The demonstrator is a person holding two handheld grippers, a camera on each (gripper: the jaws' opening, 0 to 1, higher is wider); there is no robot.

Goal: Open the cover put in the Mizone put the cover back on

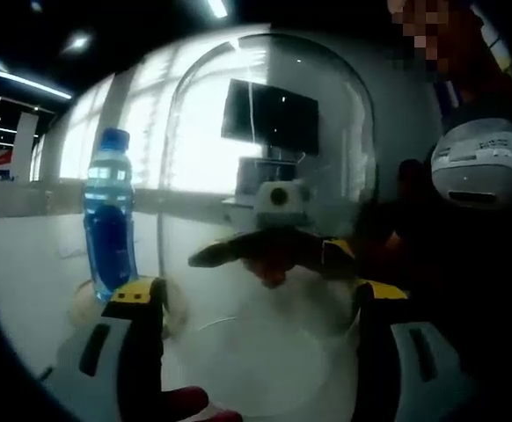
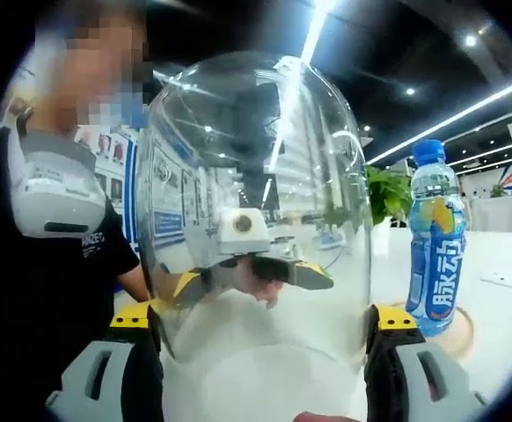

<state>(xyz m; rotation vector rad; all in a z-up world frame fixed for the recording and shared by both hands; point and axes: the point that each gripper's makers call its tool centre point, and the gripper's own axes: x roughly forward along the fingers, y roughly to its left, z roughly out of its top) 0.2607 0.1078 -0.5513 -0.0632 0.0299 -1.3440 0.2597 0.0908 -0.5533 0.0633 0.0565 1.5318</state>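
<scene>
the white tabletop (image 2: 511, 308) carries everything here, and the largest thing over it is the clear dome cover (image 2: 256, 193), which you hold between your two tools, one on each side. your right tool (image 2: 263, 338) has its jaws spread wide on either flank of the dome's lower wall, and your left tool (image 1: 260, 303) stands the same way on the far side; both look clamped on the cover, though the glare makes the exact contact hard to read. whether the dome's rim is touching the tabletop or just off it, i cannot tell. the mizone bottle (image 1: 109, 215) stands upright on a small round coaster (image 2: 454, 332) just beside the cover, outside it. so judge the task as early: the cover is in hand, but the bottle is not yet under it, and setting the cover back down remains.
</scene>
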